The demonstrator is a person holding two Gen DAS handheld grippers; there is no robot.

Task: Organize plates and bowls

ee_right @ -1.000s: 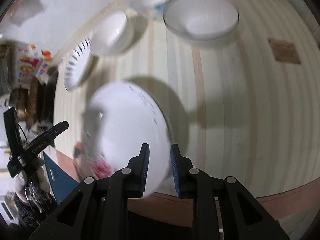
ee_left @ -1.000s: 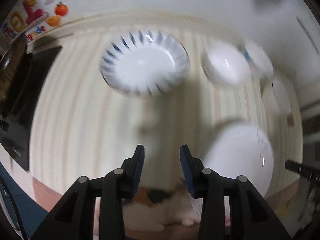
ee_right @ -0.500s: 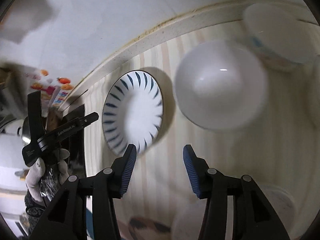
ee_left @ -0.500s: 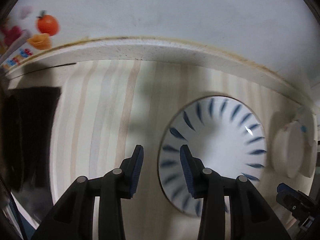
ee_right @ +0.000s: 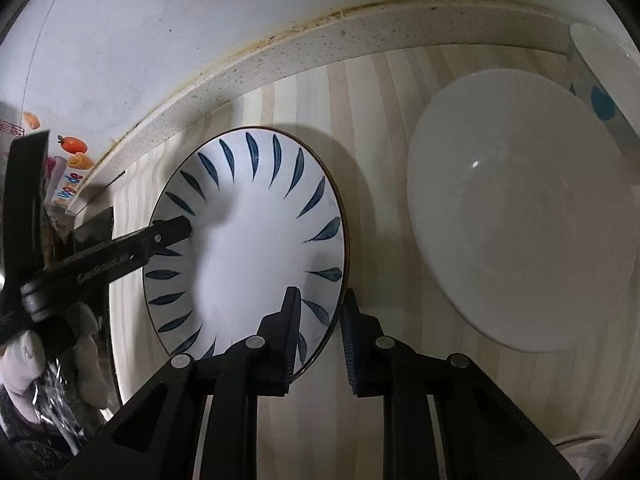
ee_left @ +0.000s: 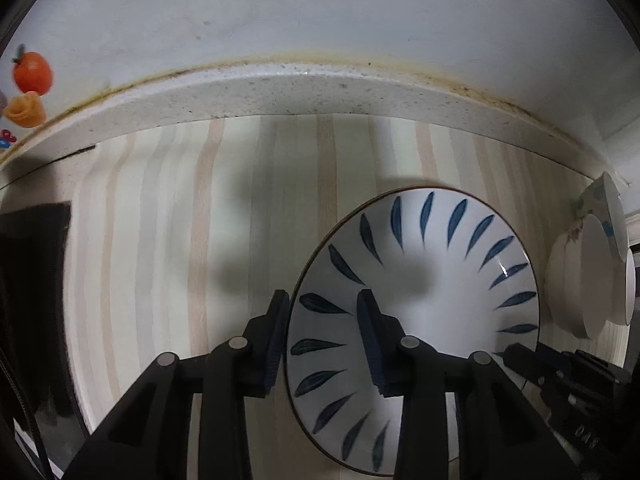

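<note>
On countertop, blue-leaf plate flat, face-up

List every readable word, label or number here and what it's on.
Left gripper, raised lettering on its side: too blurred to read.
Right gripper, white marks: too blurred.
Wall sticker, coloured letters: too small.
Both jaws just closed further, plate rim between.

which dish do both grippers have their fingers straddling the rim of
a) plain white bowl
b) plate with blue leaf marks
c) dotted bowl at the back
b: the left gripper and the right gripper each have one finger inside and one outside the rim of the blue-leaf plate, on opposite edges.
</note>
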